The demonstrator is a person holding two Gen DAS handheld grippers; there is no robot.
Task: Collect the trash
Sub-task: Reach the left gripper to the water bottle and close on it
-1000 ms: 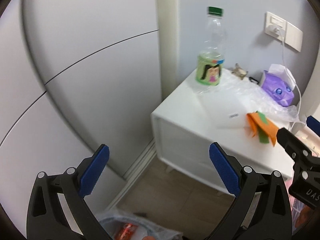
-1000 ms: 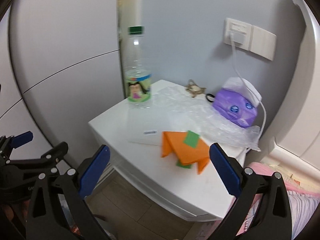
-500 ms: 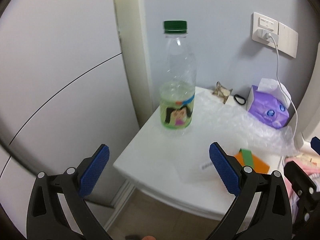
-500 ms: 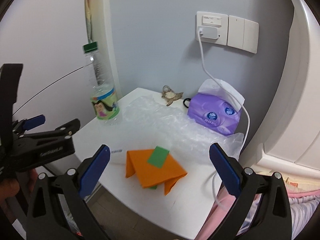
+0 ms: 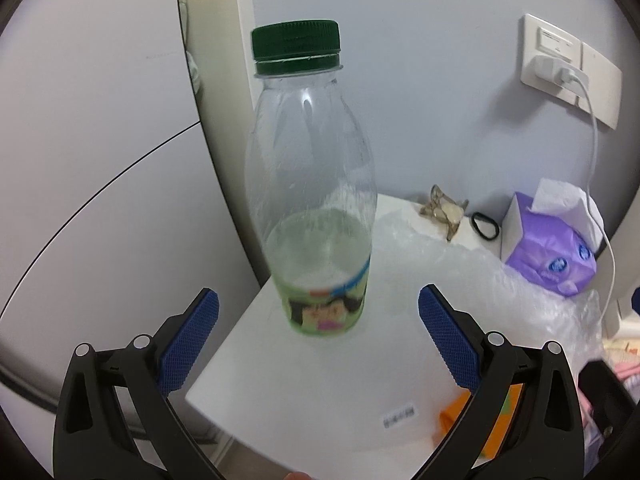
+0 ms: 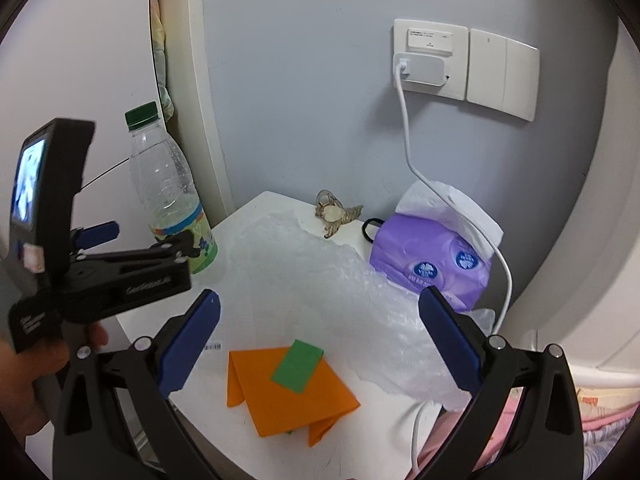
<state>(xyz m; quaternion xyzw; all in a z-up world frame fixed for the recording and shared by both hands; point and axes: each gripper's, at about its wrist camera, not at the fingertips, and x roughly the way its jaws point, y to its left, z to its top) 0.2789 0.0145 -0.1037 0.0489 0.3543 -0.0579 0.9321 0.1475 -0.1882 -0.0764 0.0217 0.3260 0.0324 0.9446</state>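
A clear plastic bottle with a green cap stands upright at the left edge of a white nightstand; it also shows in the right wrist view. My left gripper is open, its blue pads on either side of the bottle's base, just short of it. Folded orange paper with a green piece lies near the front edge. My right gripper is open above that paper. Crumpled clear plastic wrap covers the middle of the nightstand.
A purple tissue pack, a hair clip and a black hair tie lie at the back. A white charger cable hangs from the wall socket. Pink bedding is at the right.
My left gripper has moved up and forward to the bottle, which now fills its view. My right gripper has moved closer over the orange paper.
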